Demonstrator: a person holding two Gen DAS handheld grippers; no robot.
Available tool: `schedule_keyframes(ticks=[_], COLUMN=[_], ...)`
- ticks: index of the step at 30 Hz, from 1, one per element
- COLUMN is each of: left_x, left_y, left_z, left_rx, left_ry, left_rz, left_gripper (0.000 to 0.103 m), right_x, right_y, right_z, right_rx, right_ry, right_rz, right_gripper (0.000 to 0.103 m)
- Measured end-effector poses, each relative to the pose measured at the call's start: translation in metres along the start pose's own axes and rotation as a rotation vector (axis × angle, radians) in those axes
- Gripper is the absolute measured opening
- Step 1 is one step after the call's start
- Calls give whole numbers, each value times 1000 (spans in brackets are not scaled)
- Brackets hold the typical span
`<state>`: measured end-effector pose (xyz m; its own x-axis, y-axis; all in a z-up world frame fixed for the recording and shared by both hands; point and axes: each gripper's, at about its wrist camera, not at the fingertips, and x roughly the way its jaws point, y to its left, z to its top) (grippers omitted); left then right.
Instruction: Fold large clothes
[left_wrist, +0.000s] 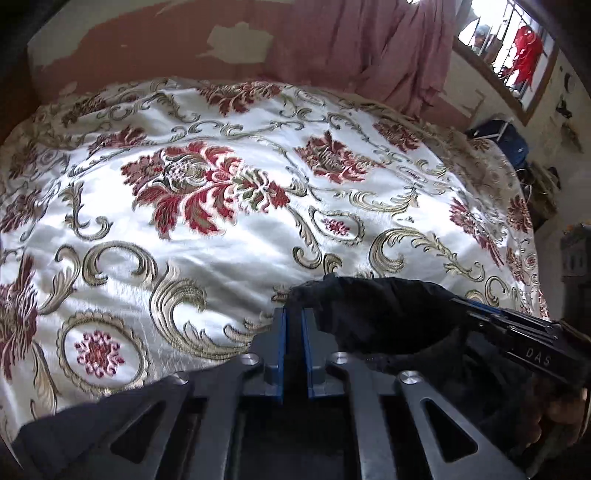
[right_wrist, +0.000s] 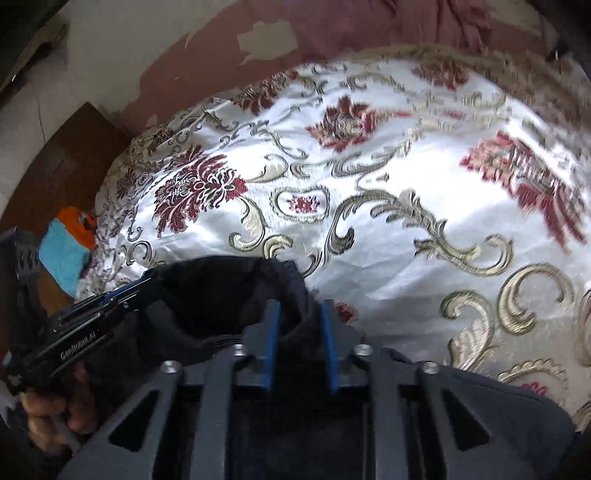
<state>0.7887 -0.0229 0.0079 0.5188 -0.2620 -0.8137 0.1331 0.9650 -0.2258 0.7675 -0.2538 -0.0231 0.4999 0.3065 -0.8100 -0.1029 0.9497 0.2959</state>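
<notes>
Garment: a dark, near-black soft fabric garment (left_wrist: 373, 317) lay bunched at the near edge of the bed, hanging as an open loop between the two grippers, its rim curving like a waistband or hem in the right wrist view (right_wrist: 221, 295).
Left gripper: the left gripper (left_wrist: 294, 325) had its blue pads drawn almost together, pinching a thin edge of the dark cloth at their tips.
Right gripper: the right gripper (right_wrist: 300, 317) stood narrowly parted, with a thicker bunch of the same cloth clamped between its blue fingers (right_wrist: 272, 332).
Bed: a shiny white bedspread with red flowers and gold scrolls (left_wrist: 221, 221) covered the bed, with free room beyond the garment.
Beyond: a pink cloth (left_wrist: 388, 48) hung at the far wall; a window (left_wrist: 509, 55) lay far right.
Doing it well: both grips probably needed to hold firm while the hands drew apart, so the edge pulled straight before the garment was laid flat on the bedspread.
Risk: the left pinch looked shallow and might slip.
</notes>
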Motion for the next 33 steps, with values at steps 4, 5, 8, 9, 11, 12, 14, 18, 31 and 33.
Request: schedule_keyframes(ticks=[4, 5, 8, 9, 11, 12, 14, 18, 31, 33], left_x=[-17, -23, -39, -43, -49, -52, -57, -52, -99, -119], left_y=[-1, 3, 17, 22, 32, 35, 38, 32, 25, 23], left_z=[-8, -11, -22, -27, -36, -40, -50, -74, -97, -95], left_rx=[40, 36, 31, 30, 25, 18, 33, 104, 199, 201], left_ry=[-40, -45, -47, -40, -17, -10, 7, 43, -123, -191], left_rz=[18, 15, 20, 33, 42, 31, 17, 57, -70, -134], left_gripper=[6, 6, 5, 5, 5, 5, 5, 5, 8, 8], right_x=[-24, -33, -55, -63, -79, -85, -92, -90, -107, -109], right_y=[0, -2, -14, -18, -24, -27, -27, -20, -9, -6], right_z=[-9, -13, -21, -25, -36, -44, -56, -81, -118, -122], right_rx=[-93, -113, -145, -157, -193, -218, -264, -402, -537, -566], right_ry=[-57, -76, -119, -134, -167, -176, -176, -149, -265, -273], right_rz=[-36, -48, -63, -71, -98, -109, -123, -200, -243, -251], right_gripper=[7, 6, 5, 5, 4, 3, 3, 3, 3, 3])
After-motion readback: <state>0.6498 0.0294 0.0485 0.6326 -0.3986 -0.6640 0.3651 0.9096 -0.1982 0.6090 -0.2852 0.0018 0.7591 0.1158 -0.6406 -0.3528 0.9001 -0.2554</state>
